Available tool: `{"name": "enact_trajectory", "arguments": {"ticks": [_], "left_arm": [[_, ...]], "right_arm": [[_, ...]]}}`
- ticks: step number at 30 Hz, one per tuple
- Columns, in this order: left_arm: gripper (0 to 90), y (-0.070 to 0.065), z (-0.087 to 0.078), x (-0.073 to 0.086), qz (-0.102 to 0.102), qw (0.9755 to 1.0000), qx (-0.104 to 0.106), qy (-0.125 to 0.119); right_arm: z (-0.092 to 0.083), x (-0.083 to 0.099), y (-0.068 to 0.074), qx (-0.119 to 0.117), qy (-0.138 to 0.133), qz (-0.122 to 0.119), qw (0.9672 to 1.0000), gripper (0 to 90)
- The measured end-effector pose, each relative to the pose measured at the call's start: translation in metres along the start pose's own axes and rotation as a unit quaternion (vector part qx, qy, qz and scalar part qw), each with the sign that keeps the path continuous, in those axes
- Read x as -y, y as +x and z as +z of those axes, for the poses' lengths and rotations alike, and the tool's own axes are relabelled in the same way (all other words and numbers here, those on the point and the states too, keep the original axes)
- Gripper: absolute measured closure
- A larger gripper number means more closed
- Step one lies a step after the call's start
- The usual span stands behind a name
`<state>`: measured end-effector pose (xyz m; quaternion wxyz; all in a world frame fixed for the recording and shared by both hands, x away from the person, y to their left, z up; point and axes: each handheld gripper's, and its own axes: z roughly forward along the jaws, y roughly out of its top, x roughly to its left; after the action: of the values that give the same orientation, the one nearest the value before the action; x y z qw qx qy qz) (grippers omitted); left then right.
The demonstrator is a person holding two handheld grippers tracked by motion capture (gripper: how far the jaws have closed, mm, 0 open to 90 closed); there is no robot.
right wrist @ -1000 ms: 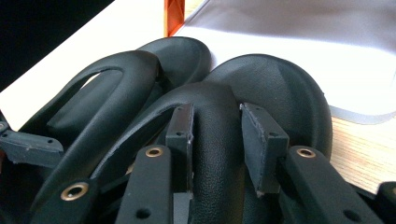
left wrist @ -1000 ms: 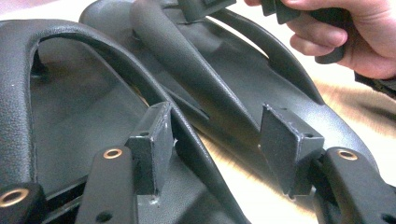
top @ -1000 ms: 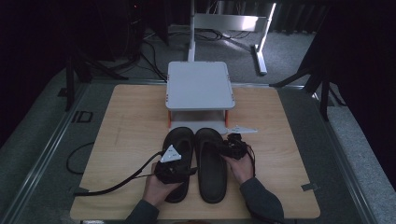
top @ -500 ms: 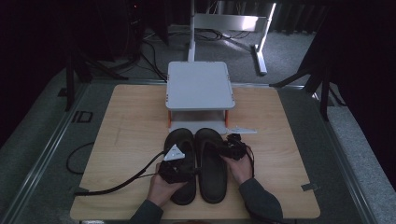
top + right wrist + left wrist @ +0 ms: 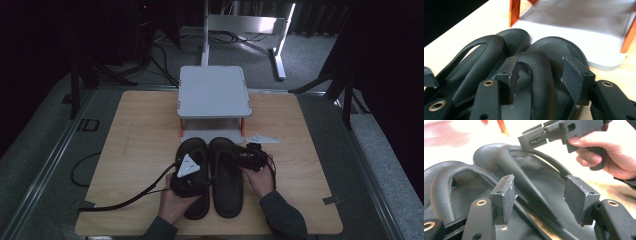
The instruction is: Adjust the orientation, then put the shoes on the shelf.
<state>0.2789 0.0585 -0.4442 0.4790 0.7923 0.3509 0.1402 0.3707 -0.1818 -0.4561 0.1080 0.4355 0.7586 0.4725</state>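
At the near edge of the desk (image 5: 135, 130), two forearms enter from the bottom of the high view; sleeves are cut off by the frame. Left hand (image 5: 172, 202) holds the left gripper (image 5: 189, 170) over the left sandal (image 5: 192, 150), its grey plate facing up and its cable (image 5: 120, 202) trailing left across the desk. The heel of this sandal is hidden under hand and gripper.

Left gripper view: fingers (image 5: 504, 195) spread apart, released, nothing between the pads. They straddle the strap of the right sandal (image 5: 529, 170) without visible contact; whether the lower edges touch the footbed is hard to tell. The left sandal's strap arches at the left of this view. Beyond, the right hand (image 5: 609, 152) holds the right gripper (image 5: 534, 138), its tip just above the far sandal's toe end; its jaw gap is not resolvable from here.

Right gripper view: fingers (image 5: 510, 72) likewise apart, released, set either side of the right sandal's strap, grasping nothing. The left sandal lies touching alongside.

High view: right gripper (image 5: 247, 155) sits at the right sandal's (image 5: 225, 190) outer edge. Both sandals lie side by side, toes toward a grey shelf stand (image 5: 212, 92) with orange legs; toes reach its lower tray. A small grey plate (image 5: 260, 138) lies on the desk just right of the stand. Surroundings beyond the desk are dark and hard to make out.
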Motion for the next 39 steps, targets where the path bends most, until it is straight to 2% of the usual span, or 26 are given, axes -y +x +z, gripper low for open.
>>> {"name": "enact_trajectory", "arguments": {"ticks": [4,6,9,11,12,14,18,19,20,21,25,28,30,34,35,36,39], "left_arm": [[41.2,-0.012,0.002,-0.006,-0.018,0.9993,-0.032,0.004],[39.8,-0.020,0.006,-0.003,-0.033,0.9971,-0.068,0.006],[37.5,-0.024,0.014,0.006,-0.070,0.9931,-0.093,0.016],[34.6,-0.025,0.020,0.010,-0.086,0.9900,-0.108,0.029],[33.6,-0.025,0.024,0.013,-0.096,0.9888,-0.107,0.039],[31.2,-0.027,0.028,0.014,-0.100,0.9869,-0.118,0.046],[29.8,-0.027,0.033,0.014,-0.106,0.9858,-0.119,0.055],[29.8,-0.024,0.037,0.014,-0.113,0.9841,-0.123,0.061],[27.9,-0.022,0.038,0.014,-0.118,0.9825,-0.132,0.056],[27.4,-0.022,0.039,0.014,-0.118,0.9820,-0.138,0.052],[27.4,-0.019,0.045,0.012,-0.122,0.9811,-0.135,0.065],[28.4,-0.017,0.048,0.011,-0.129,0.9791,-0.142,0.068],[33.0,-0.014,0.049,0.010,-0.135,0.9773,-0.147,0.070],[36.4,-0.011,0.053,0.008,-0.137,0.9770,-0.148,0.070],[39.3,-0.011,0.053,0.007,-0.134,0.9784,-0.142,0.068],[44.6,-0.011,0.053,0.007,-0.133,0.9785,-0.142,0.067],[51.3,-0.010,0.053,0.007,-0.132,0.9782,-0.145,0.068]], "right_arm": [[-0.006,0.001,-0.002,0.009,-0.003,-0.005,0.9999,45.8],[-0.008,0.002,-0.004,0.014,-0.003,-0.009,0.9999,45.4],[-0.012,0.005,-0.006,0.020,-0.002,-0.011,0.9997,45.1],[-0.015,0.007,-0.008,0.024,0.000,-0.012,0.9996,45.0],[-0.016,0.008,-0.009,0.026,0.000,-0.012,0.9996,45.0],[-0.018,0.010,-0.011,0.033,0.001,-0.014,0.9994,45.0],[-0.020,0.013,-0.015,0.038,0.000,-0.010,0.9992,44.9],[-0.020,0.014,-0.017,0.039,0.001,-0.006,0.9992,44.9],[-0.021,0.016,-0.018,0.041,0.001,-0.004,0.9992,44.9],[-0.021,0.017,-0.018,0.041,0.000,-0.003,0.9991,44.8],[-0.021,0.019,-0.018,0.042,-0.001,-0.002,0.9991,44.4],[-0.021,0.020,-0.020,0.044,-0.001,0.002,0.9990,44.1],[-0.021,0.021,-0.020,0.045,-0.001,0.003,0.9990,44.0],[-0.020,0.023,-0.022,0.047,0.000,0.006,0.9989,43.9],[-0.020,0.023,-0.023,0.048,0.000,0.006,0.9988,43.9],[-0.020,0.024,-0.023,0.048,0.001,0.008,0.9988,43.9],[-0.020,0.024,-0.024,0.050,0.000,0.008,0.9987,43.9]]}}
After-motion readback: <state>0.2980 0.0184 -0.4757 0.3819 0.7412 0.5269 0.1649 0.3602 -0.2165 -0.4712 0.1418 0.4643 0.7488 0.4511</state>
